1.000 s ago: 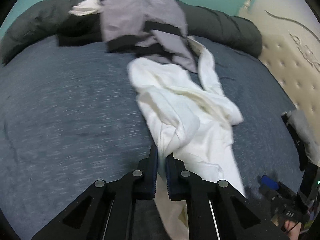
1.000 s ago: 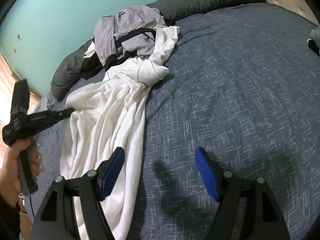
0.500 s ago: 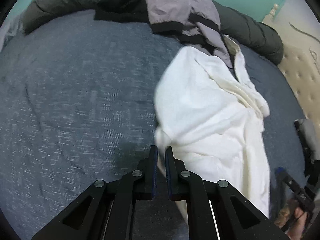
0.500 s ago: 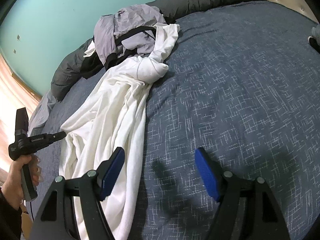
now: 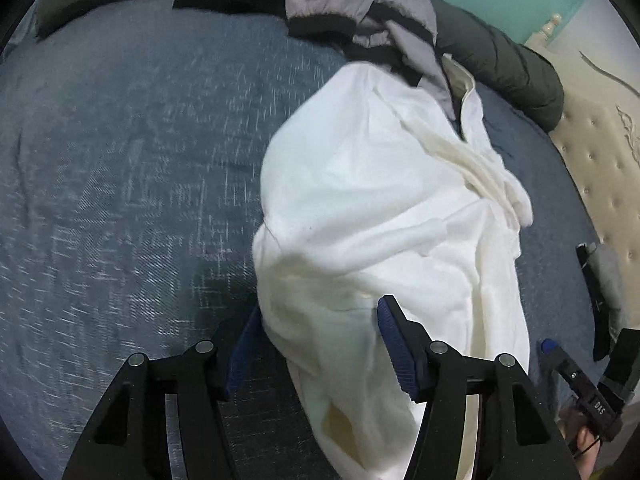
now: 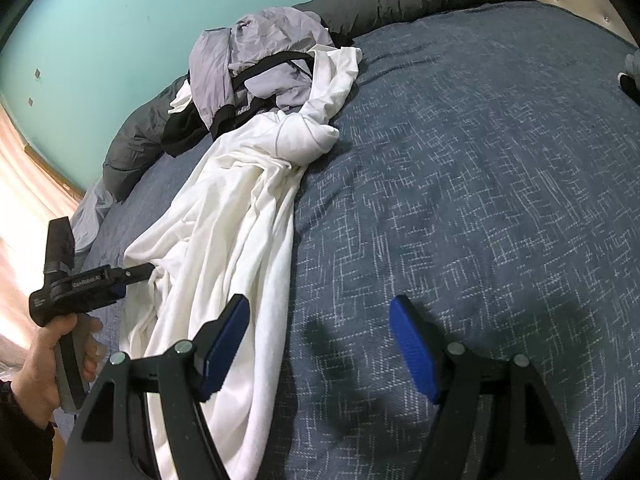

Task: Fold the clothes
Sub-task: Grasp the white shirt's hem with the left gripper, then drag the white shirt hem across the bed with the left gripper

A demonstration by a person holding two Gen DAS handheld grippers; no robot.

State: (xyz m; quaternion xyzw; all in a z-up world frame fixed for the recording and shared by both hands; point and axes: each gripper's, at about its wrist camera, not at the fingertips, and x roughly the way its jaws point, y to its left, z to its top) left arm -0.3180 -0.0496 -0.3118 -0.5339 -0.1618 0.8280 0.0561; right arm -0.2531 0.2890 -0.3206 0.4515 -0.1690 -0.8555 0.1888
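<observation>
Our left gripper [image 5: 318, 340] fingers are opening around the white shirt [image 5: 384, 208] on the bed [image 5: 120, 160]; our right gripper [image 6: 320, 344] fingers stand apart.

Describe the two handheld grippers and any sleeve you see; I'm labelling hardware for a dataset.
Both look alike. The left gripper and the right gripper each have two matte black fingers with triangular cut-outs, silver round bolts and ribbed blue pads. From the right wrist view, the left gripper's black pistol-grip body carries white lettering, too small to read, above a grey handle. A dark sleeve shows at the wrist.
</observation>
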